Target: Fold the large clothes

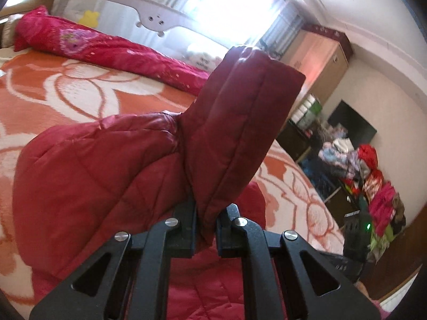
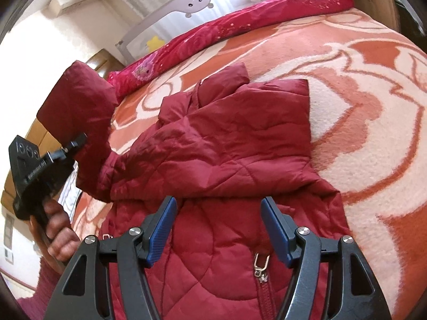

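Currently: left gripper (image 1: 206, 229) jaws clamped on sleeve (image 1: 240, 122) of red quilted jacket (image 2: 226, 146), lifted off bed (image 2: 360, 93). Right gripper (image 2: 218, 229) jaws wide, w/ nothing between, above jacket front nr zip (image 2: 263, 269).

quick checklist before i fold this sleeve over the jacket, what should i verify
1. Left gripper shut on the sleeve: ok.
2. Sleeve lifted off the blanket: ok.
3. Right gripper open and free above the jacket: ok.
4. Other sleeve already folded onto the body: ok.
5. Zipper closed: cannot tell, only partly shown.
6. Jacket lying flat: not ok, wrinkled near the shoulder.
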Demonstrator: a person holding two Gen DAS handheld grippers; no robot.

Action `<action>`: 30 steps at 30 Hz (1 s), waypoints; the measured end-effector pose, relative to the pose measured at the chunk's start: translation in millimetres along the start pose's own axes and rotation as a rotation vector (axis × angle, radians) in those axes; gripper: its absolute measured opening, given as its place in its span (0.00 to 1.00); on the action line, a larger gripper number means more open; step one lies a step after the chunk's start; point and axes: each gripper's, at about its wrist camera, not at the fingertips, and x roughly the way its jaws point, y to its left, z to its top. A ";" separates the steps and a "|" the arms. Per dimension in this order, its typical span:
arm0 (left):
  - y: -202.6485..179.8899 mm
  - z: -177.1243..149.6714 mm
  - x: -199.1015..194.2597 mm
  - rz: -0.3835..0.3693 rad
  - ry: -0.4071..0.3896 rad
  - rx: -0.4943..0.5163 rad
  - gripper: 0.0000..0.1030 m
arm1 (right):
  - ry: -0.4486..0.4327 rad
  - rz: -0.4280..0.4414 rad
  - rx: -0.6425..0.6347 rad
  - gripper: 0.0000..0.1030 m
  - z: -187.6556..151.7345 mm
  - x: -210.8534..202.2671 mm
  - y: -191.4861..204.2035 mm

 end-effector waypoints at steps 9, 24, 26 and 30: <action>-39.0 -35.0 64.0 0.114 0.130 0.163 0.08 | -0.024 0.057 0.088 0.66 16.7 -3.7 -20.9; -61.4 -81.2 112.8 0.200 0.273 0.338 0.08 | 0.055 0.356 0.306 0.78 69.3 55.5 -34.7; -62.6 -83.4 114.3 0.210 0.278 0.351 0.08 | 0.081 0.348 0.304 0.78 73.5 70.8 -29.6; -59.9 -83.8 112.4 0.202 0.291 0.335 0.12 | 0.121 0.282 0.256 0.17 74.3 92.9 -19.8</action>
